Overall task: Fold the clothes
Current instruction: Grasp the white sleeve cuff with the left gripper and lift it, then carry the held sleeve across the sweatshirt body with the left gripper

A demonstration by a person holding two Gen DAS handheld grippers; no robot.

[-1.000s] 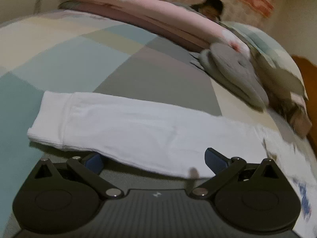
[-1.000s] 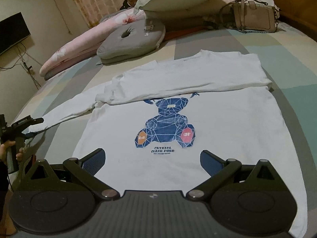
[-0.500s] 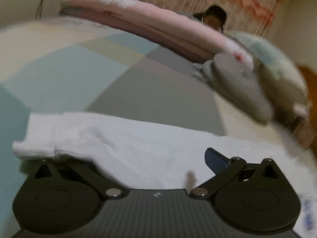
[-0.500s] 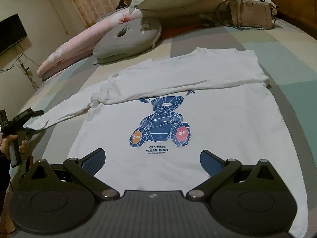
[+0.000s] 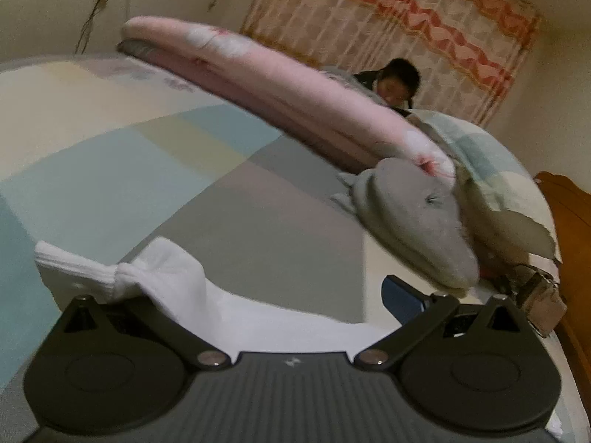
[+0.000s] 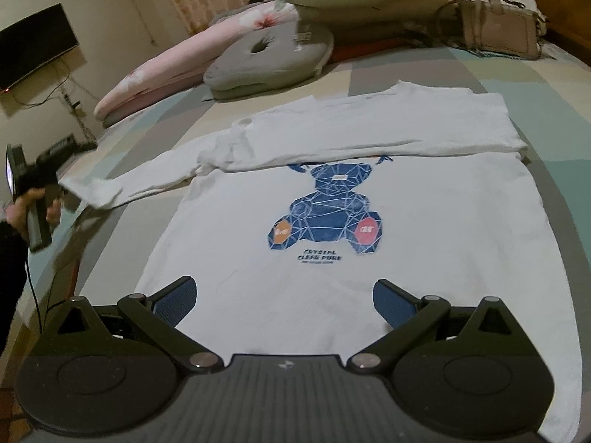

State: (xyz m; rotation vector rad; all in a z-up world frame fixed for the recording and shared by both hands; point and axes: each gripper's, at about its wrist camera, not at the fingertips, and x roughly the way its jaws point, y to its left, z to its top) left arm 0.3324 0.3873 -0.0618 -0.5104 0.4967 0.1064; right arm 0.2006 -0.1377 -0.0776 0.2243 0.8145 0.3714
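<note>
Left tool (image 5: 258, 295) grips the sleeve cuff (image 5: 92, 269); right tool (image 6: 284, 301) gapes over the sweatshirt hem (image 6: 295, 332).

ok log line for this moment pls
step: sleeve fold | left gripper: at sleeve cuff, grip unclear | right gripper: open over shirt hem

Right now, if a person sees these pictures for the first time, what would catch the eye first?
First the white sweatshirt spread flat on the bed, with a blue geometric bear print at its middle. Next the left gripper at the bed's left edge, lifting the sleeve cuff. Behind lies a long pink pillow.
</note>
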